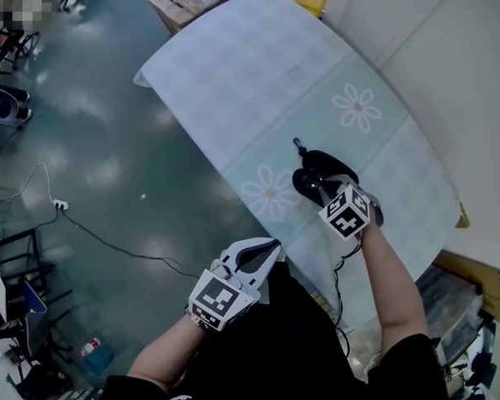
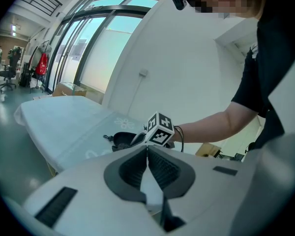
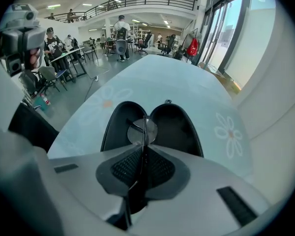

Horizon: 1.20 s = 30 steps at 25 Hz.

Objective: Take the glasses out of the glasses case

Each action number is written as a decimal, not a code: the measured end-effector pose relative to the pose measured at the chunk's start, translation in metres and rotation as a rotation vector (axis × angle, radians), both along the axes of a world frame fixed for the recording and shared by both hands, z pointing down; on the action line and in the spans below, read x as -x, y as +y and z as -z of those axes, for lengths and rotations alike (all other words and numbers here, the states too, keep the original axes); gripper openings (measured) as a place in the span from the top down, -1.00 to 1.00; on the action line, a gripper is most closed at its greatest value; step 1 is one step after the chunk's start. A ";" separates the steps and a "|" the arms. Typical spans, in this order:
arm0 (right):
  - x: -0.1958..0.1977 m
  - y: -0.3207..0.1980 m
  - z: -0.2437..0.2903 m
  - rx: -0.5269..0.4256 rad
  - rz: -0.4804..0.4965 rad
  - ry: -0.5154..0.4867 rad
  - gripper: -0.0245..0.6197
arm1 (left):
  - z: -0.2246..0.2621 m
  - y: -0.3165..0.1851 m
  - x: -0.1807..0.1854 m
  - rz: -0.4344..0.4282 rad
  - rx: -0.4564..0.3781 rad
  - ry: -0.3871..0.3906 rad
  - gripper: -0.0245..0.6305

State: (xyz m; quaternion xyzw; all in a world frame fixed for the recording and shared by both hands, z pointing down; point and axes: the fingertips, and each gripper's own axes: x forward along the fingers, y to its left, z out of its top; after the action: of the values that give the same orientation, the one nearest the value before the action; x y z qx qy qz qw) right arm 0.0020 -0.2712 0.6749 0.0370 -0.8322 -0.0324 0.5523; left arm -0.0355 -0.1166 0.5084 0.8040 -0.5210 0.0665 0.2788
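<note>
While the right gripper (image 3: 144,147) is held low over the open black clamshell glasses case (image 3: 179,132), its jaws are pressed together on a thin dark part of the wire-framed, round-lensed glasses (image 3: 141,131). One round lens is seen just past the jaw tips, in front of the seam between the two halves of the case, which are spread to either side of the jaws. Whether the glasses are lifted clear of the case cannot be told. The case is laid on a pale tablecloth printed with white daisies (image 1: 258,82), directly under and ahead of this gripper.

The left gripper (image 2: 148,151) is held back from the table's near edge, over the grey floor (image 1: 108,123) and beside the person's dark clothing. Its jaws are closed against each other with nothing pinched between them. From it, the case is seen well ahead, beyond its tips and slightly to their left, with the right gripper just over it.
</note>
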 end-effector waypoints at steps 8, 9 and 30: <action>-0.002 -0.001 0.009 -0.038 -0.049 -0.031 0.83 | 0.006 0.012 0.004 0.001 -0.014 -0.008 0.83; -0.002 -0.001 0.011 -0.044 -0.056 -0.036 0.83 | 0.007 0.013 0.005 -0.001 -0.017 -0.010 0.83; 0.003 0.026 0.116 -0.104 -0.378 -0.352 0.84 | 0.048 0.056 0.026 -0.074 -0.104 -0.037 0.83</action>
State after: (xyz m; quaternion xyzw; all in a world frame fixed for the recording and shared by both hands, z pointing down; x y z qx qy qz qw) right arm -0.0006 -0.2456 0.5584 0.2252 -0.8910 0.0355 0.3926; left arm -0.0615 -0.0609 0.4609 0.8349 -0.4985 0.0645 0.2241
